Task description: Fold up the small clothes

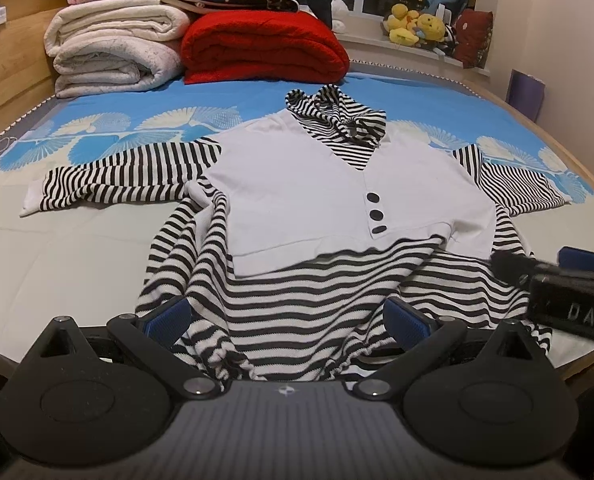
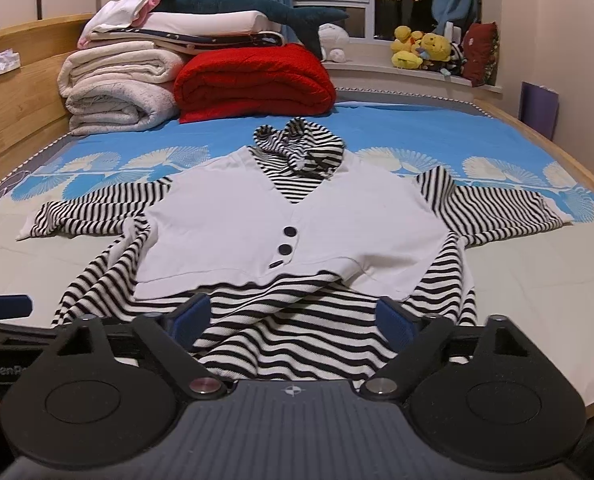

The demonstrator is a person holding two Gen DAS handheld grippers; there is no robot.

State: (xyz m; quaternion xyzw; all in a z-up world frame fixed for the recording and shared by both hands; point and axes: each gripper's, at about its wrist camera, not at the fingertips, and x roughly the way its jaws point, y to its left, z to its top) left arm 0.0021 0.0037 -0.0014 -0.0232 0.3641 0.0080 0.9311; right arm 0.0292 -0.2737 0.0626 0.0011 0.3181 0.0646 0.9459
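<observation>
A small black-and-white striped top with a white vest front (image 1: 297,184) and dark buttons lies face up on the bed, sleeves spread left and right; it also shows in the right wrist view (image 2: 233,224). My left gripper (image 1: 287,322) is open, its blue pads on either side of the striped hem. My right gripper (image 2: 295,320) is open over the hem's right part. The right gripper also shows at the right edge of the left wrist view (image 1: 569,280); the left gripper shows at the left edge of the right wrist view (image 2: 5,312).
Folded white blankets (image 1: 113,44) and a red blanket (image 1: 265,46) are stacked at the bed's head by the wooden headboard (image 1: 9,64). Plush toys (image 1: 417,26) sit on the windowsill. The bed's wooden edge (image 1: 577,360) runs near the hem.
</observation>
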